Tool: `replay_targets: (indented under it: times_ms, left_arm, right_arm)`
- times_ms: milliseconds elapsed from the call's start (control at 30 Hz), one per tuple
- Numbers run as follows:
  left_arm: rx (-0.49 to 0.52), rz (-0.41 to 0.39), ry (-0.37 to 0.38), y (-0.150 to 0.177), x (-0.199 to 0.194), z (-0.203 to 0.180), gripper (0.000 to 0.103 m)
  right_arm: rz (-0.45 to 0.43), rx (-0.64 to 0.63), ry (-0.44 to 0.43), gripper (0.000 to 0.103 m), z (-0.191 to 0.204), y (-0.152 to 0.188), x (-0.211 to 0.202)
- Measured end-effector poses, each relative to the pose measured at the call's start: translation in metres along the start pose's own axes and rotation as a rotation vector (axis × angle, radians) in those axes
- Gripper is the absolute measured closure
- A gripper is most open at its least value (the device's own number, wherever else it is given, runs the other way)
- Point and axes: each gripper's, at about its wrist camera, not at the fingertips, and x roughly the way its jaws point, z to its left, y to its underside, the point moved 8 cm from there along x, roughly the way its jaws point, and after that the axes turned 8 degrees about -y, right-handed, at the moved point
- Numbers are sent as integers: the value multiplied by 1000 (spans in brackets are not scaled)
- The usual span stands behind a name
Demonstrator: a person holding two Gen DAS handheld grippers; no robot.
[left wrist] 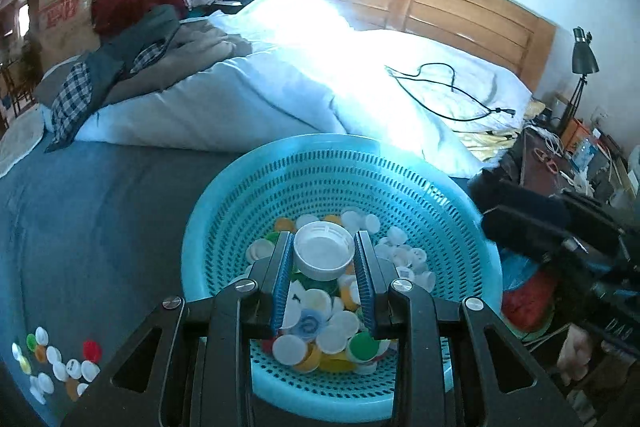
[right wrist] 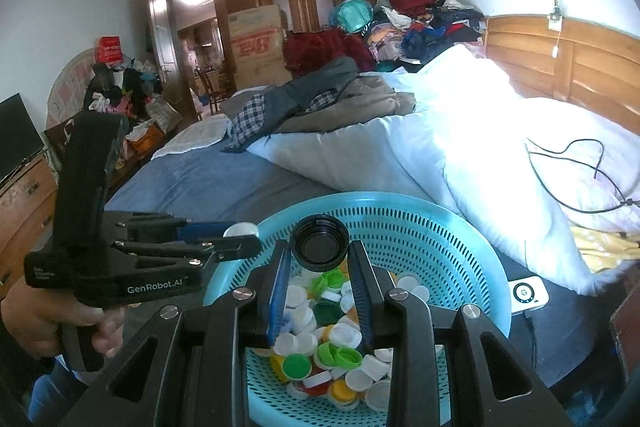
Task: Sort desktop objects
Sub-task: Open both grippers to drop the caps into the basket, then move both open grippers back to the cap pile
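Note:
A turquoise perforated basket (left wrist: 280, 187) (right wrist: 460, 239) sits on the blue bed sheet, holding several loose bottle caps (left wrist: 336, 331) (right wrist: 336, 351) in white, green, yellow and orange. My left gripper (left wrist: 324, 247) is shut on a large white cap (left wrist: 323, 254), held open side up above the basket. My right gripper (right wrist: 319, 247) is shut on a black cap (right wrist: 319, 245), also above the basket. In the right wrist view the left gripper (right wrist: 240, 237) reaches in from the left with the white cap's edge (right wrist: 241, 228) showing, held by a hand (right wrist: 48, 323).
Several sorted caps (left wrist: 60, 363) lie on the sheet at lower left of the basket. A white duvet (left wrist: 280, 99) with a black cable (left wrist: 440, 91) lies beyond. A small white device (right wrist: 528, 293) rests right of the basket. Clothes are piled at the back; a cluttered side table (left wrist: 568, 163) stands right.

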Motion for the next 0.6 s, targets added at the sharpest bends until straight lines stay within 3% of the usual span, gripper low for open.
replay_targets:
  times_ms: [33,67,100,133,167,367,600]
  left_arm:
    - [11,-2,6,0,-1,-1,76]
    - [24,-5,2,-2,-3,-1,68]
    - [27,-15,-12,-2,-6,1,60]
    - [19,-34,-32,-3,-11,7,40]
    - [4,-56,-50,-4,-15,14,33]
    - [-86,-78,-117,28,-38,76,33]
    - [-324,43,-309,153,-57,206,33]
  right_arm:
    - [4,1,1,71,0,1,1]
    - [8,1,6,68,-1,1,2]
    - [6,1,13,46,-2,1,2]
    - [-13,3,24,33,-1,-2,0]
    - [-33,6,29,21,0,-3,-3]
    - [-89,21,22,21,6,-6,-23]
    - [-17,9,-83,21,54,42,-13]
